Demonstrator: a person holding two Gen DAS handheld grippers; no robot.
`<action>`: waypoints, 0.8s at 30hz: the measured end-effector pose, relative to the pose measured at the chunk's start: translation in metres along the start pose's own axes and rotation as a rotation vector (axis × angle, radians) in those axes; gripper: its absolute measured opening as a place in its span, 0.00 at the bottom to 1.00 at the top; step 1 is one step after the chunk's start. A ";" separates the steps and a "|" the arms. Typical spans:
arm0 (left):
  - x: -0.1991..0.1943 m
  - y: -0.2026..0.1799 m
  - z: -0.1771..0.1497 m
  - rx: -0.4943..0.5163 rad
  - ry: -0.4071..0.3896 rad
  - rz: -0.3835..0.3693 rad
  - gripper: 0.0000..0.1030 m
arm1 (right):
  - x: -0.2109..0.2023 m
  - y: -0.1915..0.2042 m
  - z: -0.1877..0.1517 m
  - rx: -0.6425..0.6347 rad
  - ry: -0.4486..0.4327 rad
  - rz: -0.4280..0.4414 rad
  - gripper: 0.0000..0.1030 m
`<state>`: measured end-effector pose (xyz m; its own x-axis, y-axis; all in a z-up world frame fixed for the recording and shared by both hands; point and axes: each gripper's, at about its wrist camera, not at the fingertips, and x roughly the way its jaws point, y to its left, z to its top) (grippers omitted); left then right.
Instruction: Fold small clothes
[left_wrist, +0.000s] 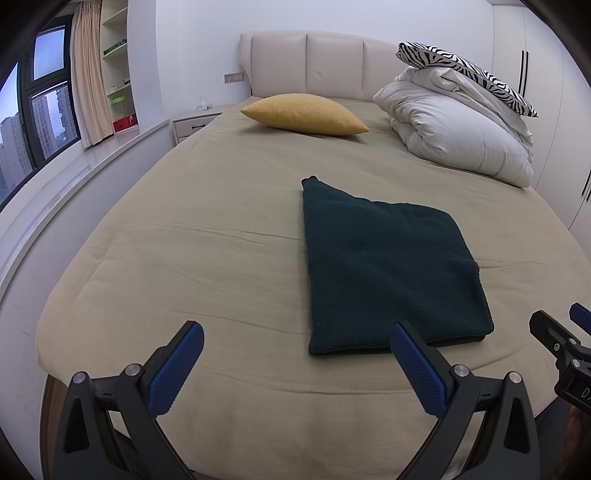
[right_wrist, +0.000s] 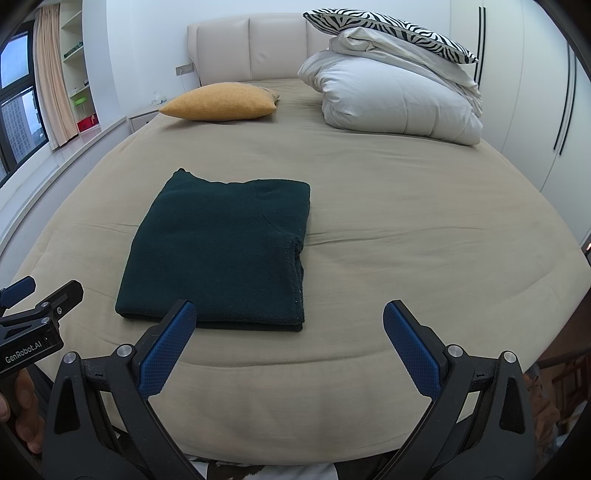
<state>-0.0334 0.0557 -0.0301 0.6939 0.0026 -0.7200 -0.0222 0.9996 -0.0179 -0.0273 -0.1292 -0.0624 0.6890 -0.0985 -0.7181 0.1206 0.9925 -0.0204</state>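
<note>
Left wrist view shows a folded green cloth (left_wrist: 388, 273) on the bed (left_wrist: 184, 240). Left gripper (left_wrist: 297, 341) and right gripper (right_wrist: 290, 321) are both wide open, holding nothing.

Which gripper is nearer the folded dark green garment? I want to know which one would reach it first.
About even, perhaps the left. The left gripper sits off the dark green garment's near-left corner; the right gripper sits off its near-right corner. Both hover with jaws open.

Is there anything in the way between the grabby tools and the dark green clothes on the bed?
No. Only bare bed sheet lies between the open left tool, the open right tool and the folded green garment.
</note>
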 end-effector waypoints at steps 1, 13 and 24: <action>0.000 0.000 0.000 0.000 0.000 0.000 1.00 | 0.000 0.000 0.000 0.000 0.000 0.000 1.00; 0.000 0.001 -0.004 0.000 0.002 0.002 1.00 | -0.001 0.002 0.000 0.001 0.001 -0.001 1.00; 0.000 0.001 -0.003 0.001 0.003 0.002 1.00 | -0.002 0.005 0.001 0.000 0.003 0.001 1.00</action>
<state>-0.0359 0.0568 -0.0323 0.6918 0.0043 -0.7221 -0.0227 0.9996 -0.0158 -0.0272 -0.1246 -0.0607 0.6872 -0.0970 -0.7200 0.1197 0.9926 -0.0194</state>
